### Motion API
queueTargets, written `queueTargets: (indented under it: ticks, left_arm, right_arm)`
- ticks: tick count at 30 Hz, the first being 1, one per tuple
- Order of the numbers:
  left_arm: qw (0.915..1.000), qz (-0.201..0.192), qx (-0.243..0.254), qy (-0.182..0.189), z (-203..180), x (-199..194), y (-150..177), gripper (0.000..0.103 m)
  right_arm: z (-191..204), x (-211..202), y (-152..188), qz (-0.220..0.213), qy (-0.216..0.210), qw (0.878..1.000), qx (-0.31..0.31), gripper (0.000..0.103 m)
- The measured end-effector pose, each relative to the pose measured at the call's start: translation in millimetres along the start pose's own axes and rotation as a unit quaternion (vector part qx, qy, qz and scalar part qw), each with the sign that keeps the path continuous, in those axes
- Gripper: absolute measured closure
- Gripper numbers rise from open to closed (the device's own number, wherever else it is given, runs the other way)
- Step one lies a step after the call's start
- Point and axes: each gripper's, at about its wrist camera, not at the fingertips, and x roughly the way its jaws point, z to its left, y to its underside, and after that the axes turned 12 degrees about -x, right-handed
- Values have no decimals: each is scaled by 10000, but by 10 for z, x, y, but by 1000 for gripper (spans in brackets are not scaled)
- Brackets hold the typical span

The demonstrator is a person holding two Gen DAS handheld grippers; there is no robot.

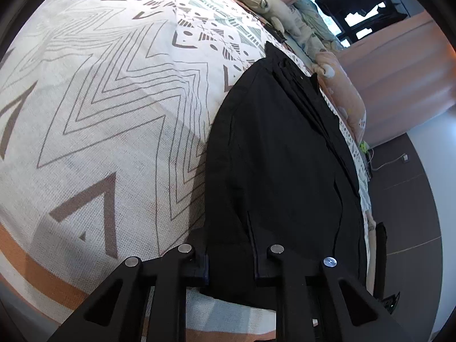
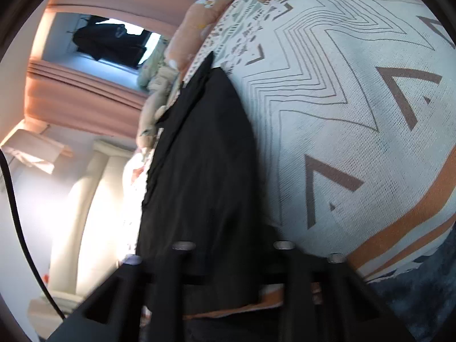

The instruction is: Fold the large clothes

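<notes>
- The step now is grabbing the near end of the black clothes [image 1: 273,148] so they can be folded over.
- The left claw [image 1: 232,270] has its two fingers close together, with the near edge of the black cloth between them. They look pinched on the cloth.
- The right claw [image 2: 232,268] is blurry in its picture. Its fingers also sit on both sides of the near edge of the cloth, and I think they are clamped on it.
- The black clothes lie on the bed cover [image 1: 108,119], which is white with brown zigzag lines and triangles and an orange stripe near the edge.
- In the left picture the clothes are on the right side of the bed, close to its edge, and they reach from the claw to the far end.
- The clothes look long and narrow, like they were already folded once the long way. There are layers and a seam along one side, and a small button far up.
- They look soft and floppy, mostly flat, with few wrinkles.
- Next, I think both claws must lift the near end together and carry it toward the far end.
- They should hold tight and stay level, or the cloth may slip or go crooked.
- A stuffed toy [image 1: 265,2] and pillows sit far away by the curtains [image 1: 399,79].
</notes>
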Motion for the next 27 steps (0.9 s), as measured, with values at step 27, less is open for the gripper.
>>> queueTargets:
  ticks: [27]
  left_arm:
    - [9936, -666, 175, 892, -251, -1645, 564, 101]
  right_arm:
    - [1084, -1126, -248, -625, -631, 9905, -1053, 98]
